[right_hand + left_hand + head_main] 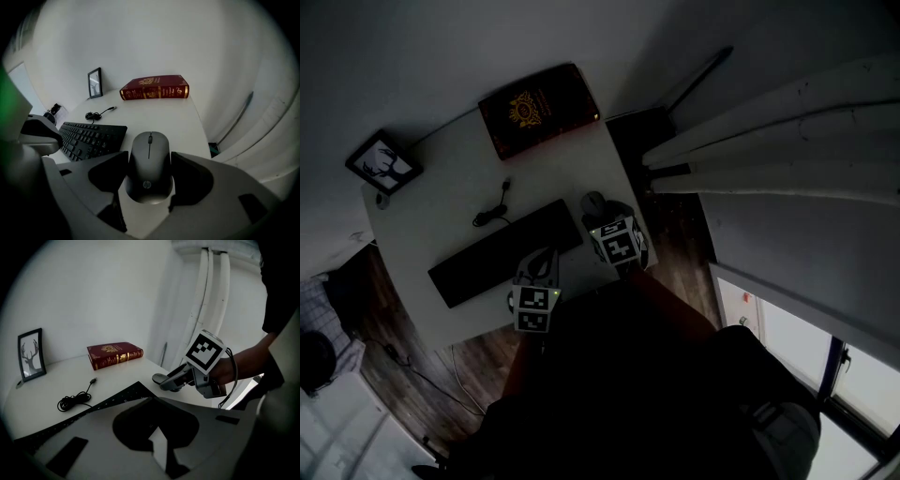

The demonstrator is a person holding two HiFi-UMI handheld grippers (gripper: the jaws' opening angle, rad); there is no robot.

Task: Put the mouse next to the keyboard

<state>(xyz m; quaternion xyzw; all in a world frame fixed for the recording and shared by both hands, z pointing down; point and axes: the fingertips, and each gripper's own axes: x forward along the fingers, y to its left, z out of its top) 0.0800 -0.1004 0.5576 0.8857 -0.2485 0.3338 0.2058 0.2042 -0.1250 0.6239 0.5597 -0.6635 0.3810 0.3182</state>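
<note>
Right tongs (150, 158) clamp mouse (149, 174) near keyboard (89, 138); white table (441, 217), wood floor (677, 246).

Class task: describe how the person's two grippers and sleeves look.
Both grippers are grey plastic with broad fingers. The right gripper carries a white cube with black square markers, and a thin black cable loops behind it. The left gripper bears a like cube. A dark sleeve ends above the bare forearm.

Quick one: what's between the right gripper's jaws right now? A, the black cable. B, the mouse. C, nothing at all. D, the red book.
B: in the right gripper view the mouse sits between the jaws of the right gripper, which close on its sides.
</note>
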